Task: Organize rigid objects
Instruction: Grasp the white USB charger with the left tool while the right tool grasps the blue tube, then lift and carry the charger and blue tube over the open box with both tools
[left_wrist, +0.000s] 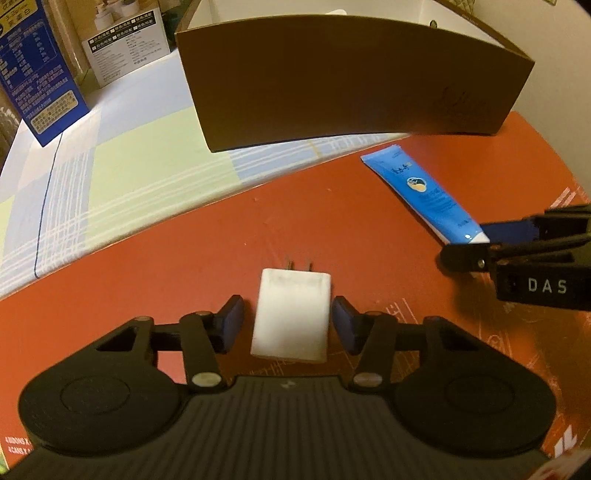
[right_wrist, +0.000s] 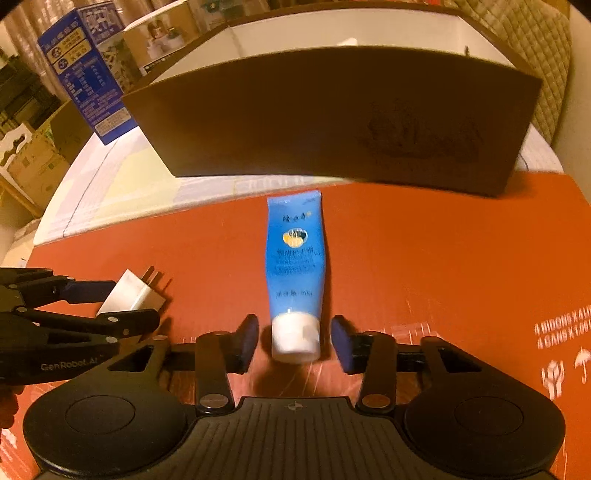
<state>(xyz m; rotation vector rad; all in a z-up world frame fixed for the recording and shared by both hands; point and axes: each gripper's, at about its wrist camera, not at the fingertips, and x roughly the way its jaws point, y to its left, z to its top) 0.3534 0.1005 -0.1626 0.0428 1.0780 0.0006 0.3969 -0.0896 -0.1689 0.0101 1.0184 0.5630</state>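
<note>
A white plug charger lies on the red cardboard sheet, prongs pointing away. My left gripper straddles it, blue pads close on both sides with slim gaps showing, so it is open. A blue tube with a white cap lies on the same sheet, cap towards me. Around that cap stands my right gripper, open, its pads a little off each side. The left wrist view shows the tube and the right gripper at the right edge. In the right wrist view the charger sits at the left.
A large brown open-top box stands just beyond both objects, its near wall facing me. A blue printed carton and a white printed box stand at the back left on a checked cloth. Quilted upholstery is behind right.
</note>
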